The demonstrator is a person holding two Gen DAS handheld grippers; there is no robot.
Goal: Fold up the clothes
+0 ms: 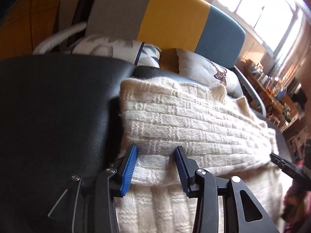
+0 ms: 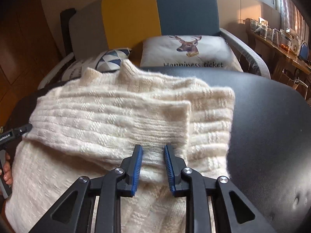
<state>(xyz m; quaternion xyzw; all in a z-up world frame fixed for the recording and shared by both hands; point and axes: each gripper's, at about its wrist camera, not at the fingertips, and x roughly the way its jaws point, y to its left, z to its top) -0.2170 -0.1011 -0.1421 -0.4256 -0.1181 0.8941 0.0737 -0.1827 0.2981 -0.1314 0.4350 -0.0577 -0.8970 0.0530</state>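
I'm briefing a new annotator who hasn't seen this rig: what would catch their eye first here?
A chunky cream knitted sweater fills the middle, spread over a black leather surface. The left gripper and right gripper each have blue-padded jaws open around a fold at its near edge. Behind sits a deer-print cushion against a yellow and teal seat back.

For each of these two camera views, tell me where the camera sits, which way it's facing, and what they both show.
Left wrist: sits behind the left gripper, facing the cream sweater's left end; right gripper's tip at the right edge.
Right wrist: sits behind the right gripper, facing the sweater's right end; left gripper's tip and a hand at the left edge.
Shared: sweater, black surface, deer pillow, yellow-and-blue backrest.
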